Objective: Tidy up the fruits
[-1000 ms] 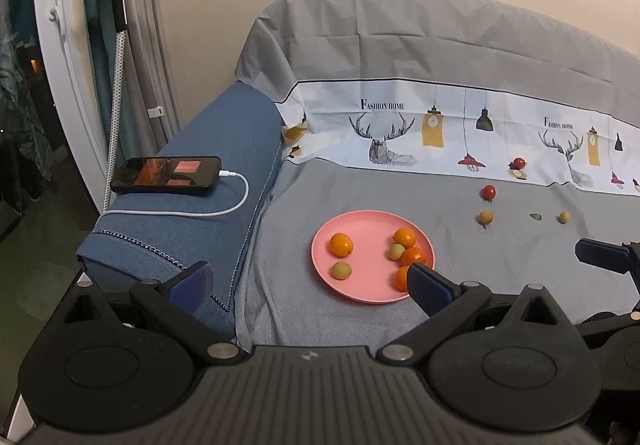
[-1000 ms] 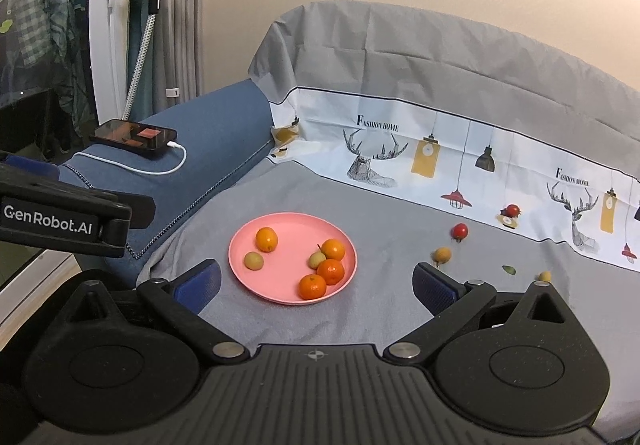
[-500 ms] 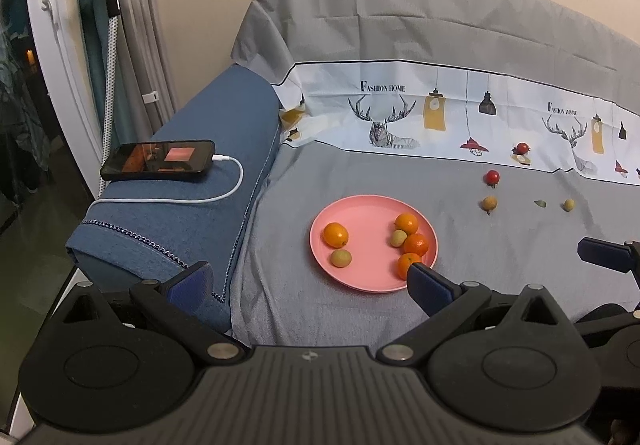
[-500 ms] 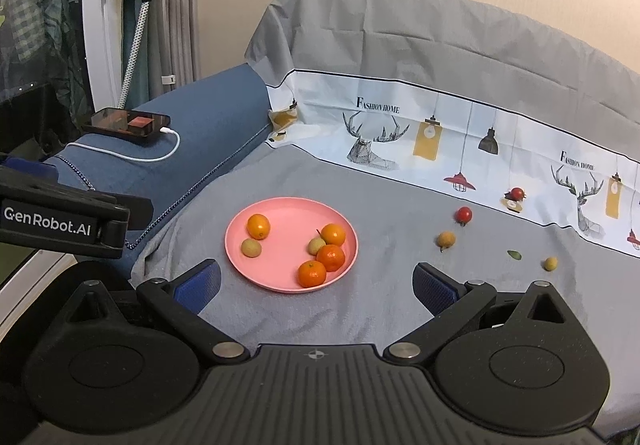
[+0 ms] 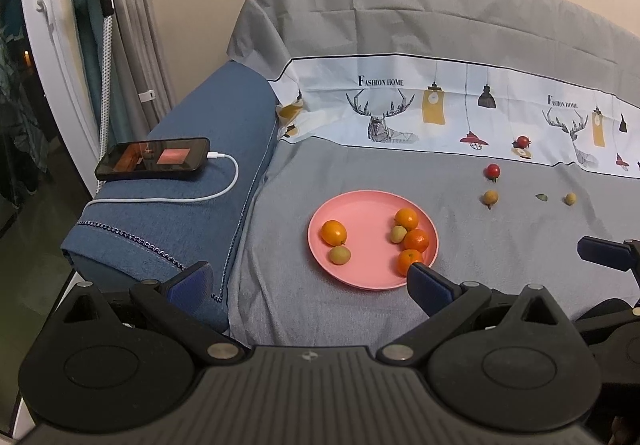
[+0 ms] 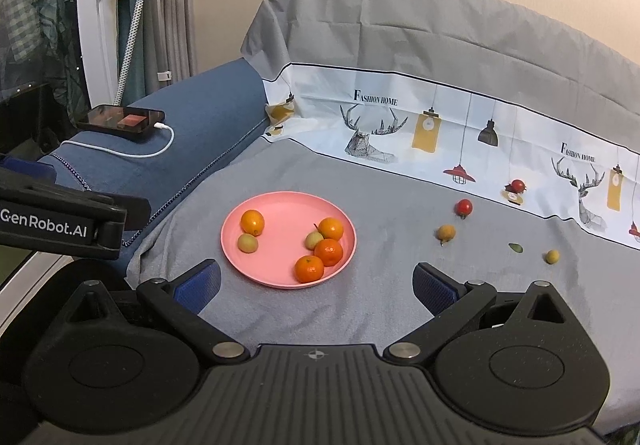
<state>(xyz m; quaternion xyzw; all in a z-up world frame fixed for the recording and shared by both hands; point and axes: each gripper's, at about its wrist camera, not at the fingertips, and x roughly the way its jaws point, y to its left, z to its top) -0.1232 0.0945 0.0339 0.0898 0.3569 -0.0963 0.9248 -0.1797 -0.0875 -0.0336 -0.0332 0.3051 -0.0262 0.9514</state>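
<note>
A pink plate (image 5: 362, 277) (image 6: 280, 277) lies on the grey sofa cover and holds several oranges (image 6: 309, 268) and small yellow-green fruits (image 6: 247, 243). Loose on the cover to its right are a red cherry tomato (image 6: 464, 207) (image 5: 493, 170), a yellow-brown fruit (image 6: 445, 233) (image 5: 490, 197), a small yellow fruit (image 6: 552, 256) (image 5: 570, 198) and a green leaf (image 6: 515, 247). Another red fruit (image 6: 518, 185) rests against the printed band. My left gripper (image 5: 308, 281) and right gripper (image 6: 316, 285) both hover open and empty in front of the plate.
A phone (image 5: 154, 158) on a white charging cable (image 5: 224, 187) lies on the blue armrest (image 5: 192, 213) to the left. A white stand with a dotted pole (image 5: 105, 57) and curtains stand beyond it. The sofa back (image 6: 440, 45) rises behind the fruit.
Both cameras have drawn slightly back and up, so the plate sits a little farther from the fingers. No fruit has moved and both grippers remain open.
</note>
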